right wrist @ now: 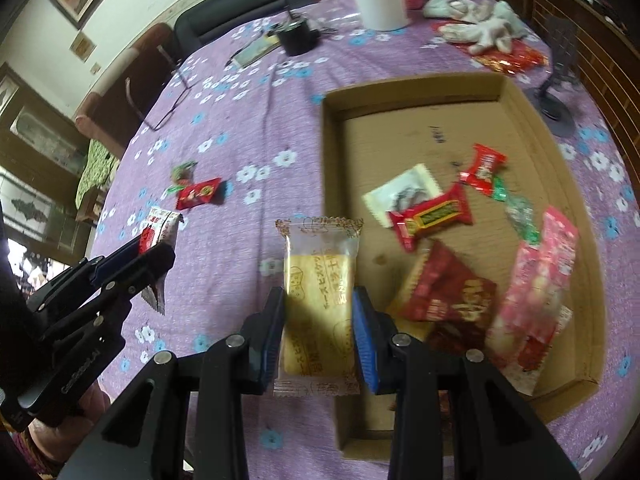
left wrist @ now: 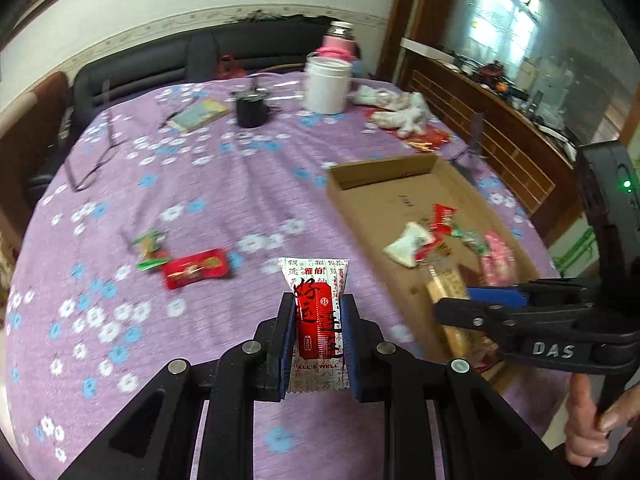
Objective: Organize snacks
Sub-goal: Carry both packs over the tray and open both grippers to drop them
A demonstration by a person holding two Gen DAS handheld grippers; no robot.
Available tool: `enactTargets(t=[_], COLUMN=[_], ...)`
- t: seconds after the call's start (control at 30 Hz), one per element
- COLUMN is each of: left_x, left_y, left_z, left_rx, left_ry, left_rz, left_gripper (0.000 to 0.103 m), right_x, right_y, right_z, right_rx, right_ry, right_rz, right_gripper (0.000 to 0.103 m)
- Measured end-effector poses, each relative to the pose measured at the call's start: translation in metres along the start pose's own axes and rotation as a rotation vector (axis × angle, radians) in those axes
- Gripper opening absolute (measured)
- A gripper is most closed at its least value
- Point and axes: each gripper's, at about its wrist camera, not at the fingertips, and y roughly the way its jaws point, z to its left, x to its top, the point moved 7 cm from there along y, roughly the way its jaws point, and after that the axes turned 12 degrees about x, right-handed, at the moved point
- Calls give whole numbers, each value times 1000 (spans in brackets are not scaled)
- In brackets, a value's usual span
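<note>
Your left gripper: matte black printed linkage arms, triangular cutouts near the base, round silver pivot pins at each joint; fingers faced with ribbed blue pads. Your right gripper: same build, black arms, silver pins, blue pads on the inner finger faces; seen from the left wrist view, its side carries raised "DAS" lettering, small screw heads along the linkage, and a green LED lit on the black housing above the handle. Your left gripper's side, from the right wrist view, has embossed lettering too small to read; sleeve edge there is dark.
</note>
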Motion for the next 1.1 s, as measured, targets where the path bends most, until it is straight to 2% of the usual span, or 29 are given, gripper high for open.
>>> enactTargets(t=[0.37, 0.57, 0.77, 1.1], left_x=[21, 17, 14, 16], left_y=[12, 26, 41, 67], left_z=[-96, -134, -151, -155], left_rx=[-136, -167, -171, -139], left_ry=[123, 174, 197, 194], left_rz=[33, 67, 96, 120], left_gripper=[21, 21, 21, 21], right_x=[-2, -7, -6, 10], right_y=[-40, -54, -58, -45], right_z=[-70, -101, -121, -124], right_rx=[-74, -106, -118, -134], right_ry=[135, 179, 199, 167], right_rz=[-74, -87, -88, -71], right_gripper=[32, 32, 32, 32])
